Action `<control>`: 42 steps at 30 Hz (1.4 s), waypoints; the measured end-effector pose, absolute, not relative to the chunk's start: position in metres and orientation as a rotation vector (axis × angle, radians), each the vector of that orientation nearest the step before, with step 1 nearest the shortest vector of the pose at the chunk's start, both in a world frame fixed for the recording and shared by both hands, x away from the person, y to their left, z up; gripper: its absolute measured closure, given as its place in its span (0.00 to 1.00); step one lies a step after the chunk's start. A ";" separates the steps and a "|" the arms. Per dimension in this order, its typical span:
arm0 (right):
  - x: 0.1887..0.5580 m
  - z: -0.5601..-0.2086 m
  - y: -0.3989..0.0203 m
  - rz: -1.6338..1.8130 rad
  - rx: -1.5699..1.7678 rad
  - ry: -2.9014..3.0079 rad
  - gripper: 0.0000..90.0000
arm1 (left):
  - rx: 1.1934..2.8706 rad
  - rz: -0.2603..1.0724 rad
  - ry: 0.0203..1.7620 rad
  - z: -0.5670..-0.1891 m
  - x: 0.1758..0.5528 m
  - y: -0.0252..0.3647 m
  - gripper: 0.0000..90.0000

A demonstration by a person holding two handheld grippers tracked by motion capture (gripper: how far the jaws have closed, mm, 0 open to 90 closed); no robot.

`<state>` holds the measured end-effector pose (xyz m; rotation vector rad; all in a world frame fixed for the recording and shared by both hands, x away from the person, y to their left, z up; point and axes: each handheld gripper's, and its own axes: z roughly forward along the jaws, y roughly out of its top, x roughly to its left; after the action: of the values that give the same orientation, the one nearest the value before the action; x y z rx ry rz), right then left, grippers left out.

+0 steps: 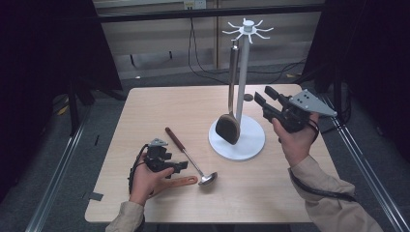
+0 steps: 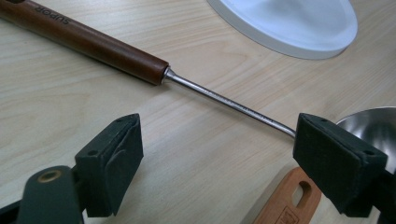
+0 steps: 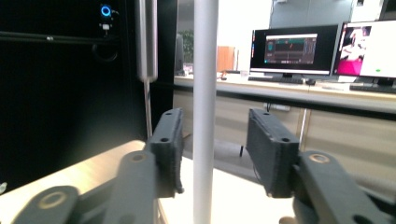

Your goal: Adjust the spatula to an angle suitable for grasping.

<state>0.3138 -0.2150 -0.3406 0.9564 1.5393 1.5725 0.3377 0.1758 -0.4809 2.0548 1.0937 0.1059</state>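
A: Left claw (image 1: 180, 166), bottom left, gapes empty over the ladle (image 1: 192, 157) on the desk (image 1: 159, 111).

B: Right claw (image 1: 261, 98), centre right, half-open, empty; it could bump the hanging spatula (image 1: 230, 116) off the rack (image 1: 244, 92).

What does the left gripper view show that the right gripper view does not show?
The left gripper view has the ladle lying on the table, with its brown handle, thin steel shaft and bowl, plus the end of a wooden utensil handle between the open left tongs. The right gripper view has the rack's white pole seen between the open right tongs, a hanging steel handle and monitors behind. Both include the white rack and the light wooden table.
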 end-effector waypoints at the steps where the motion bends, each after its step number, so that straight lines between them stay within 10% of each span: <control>1: 0.313 -0.344 -0.216 1.569 0.961 1.548 0.58 | 2.061 0.108 1.091 -0.481 0.338 0.175 0.20; 12: 0.302 -0.381 -0.221 1.501 1.064 1.637 0.36 | 2.052 0.136 1.132 -0.479 0.340 0.166 0.45; 24: 0.300 -0.416 -0.234 1.404 1.101 1.740 0.19 | 2.103 0.233 1.225 -0.481 0.351 0.166 0.98; 42: 0.294 -0.415 -0.237 1.429 1.082 1.738 0.12 | 2.089 0.249 1.263 -0.489 0.362 0.153 1.00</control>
<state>0.2944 -0.2371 -0.4146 1.0818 1.7382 1.4293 0.3621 0.1527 -0.4894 2.0886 1.2629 0.2487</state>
